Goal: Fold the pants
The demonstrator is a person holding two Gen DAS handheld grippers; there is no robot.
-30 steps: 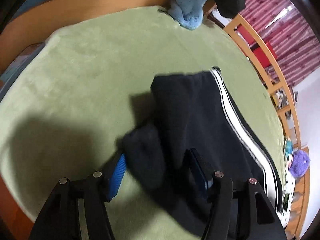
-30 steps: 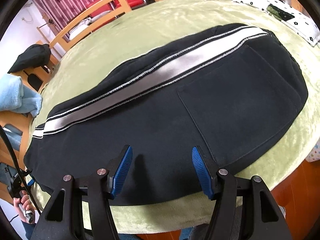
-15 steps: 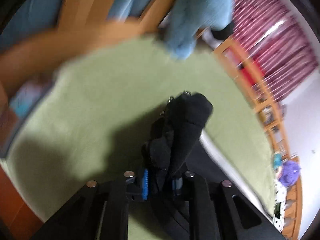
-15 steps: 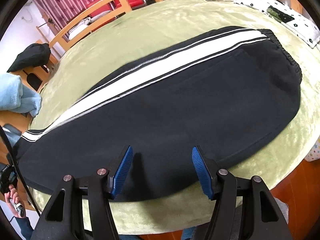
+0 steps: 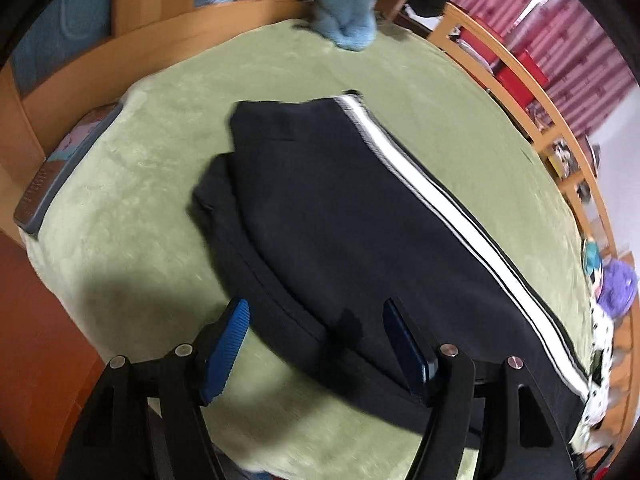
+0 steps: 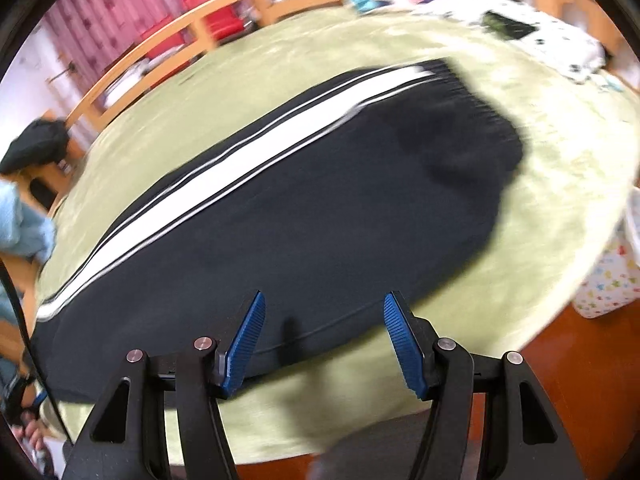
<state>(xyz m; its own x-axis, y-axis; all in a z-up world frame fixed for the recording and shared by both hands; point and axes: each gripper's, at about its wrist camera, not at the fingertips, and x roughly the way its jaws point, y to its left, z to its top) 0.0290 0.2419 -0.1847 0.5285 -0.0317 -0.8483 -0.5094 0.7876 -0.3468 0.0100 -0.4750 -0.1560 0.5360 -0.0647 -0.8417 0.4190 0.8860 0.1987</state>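
Your left gripper (image 5: 316, 334) has its two blue-padded fingers spread wide and holding nothing; it hangs low over the near edge of the pants (image 5: 360, 232), with the right pad above black cloth and the left pad above the green blanket (image 5: 132, 208). Your right gripper (image 6: 324, 330) is likewise spread apart and empty, hovering at the near hem of the same pants (image 6: 320, 216), angled down toward the bed.

There is one pair of pants: black, lying flat and lengthwise on the blanket, with one broad white stripe (image 5: 452, 208) edged by thin lines along the far side. At the leg end a lower layer of cloth sticks out past the upper one. From the right wrist view the gathered waistband (image 6: 480, 104) lies at the far right end, though motion blur softens it.

No brand or lettering can be read on the pants or the grippers.

Beyond the cloth, a light blue towel (image 5: 352, 8) hangs at the bed's wooden rail (image 5: 516, 92), a purple plush toy (image 5: 616, 288) sits by the right edge, and a white spotted pillow (image 6: 532, 32) lies at the far corner.
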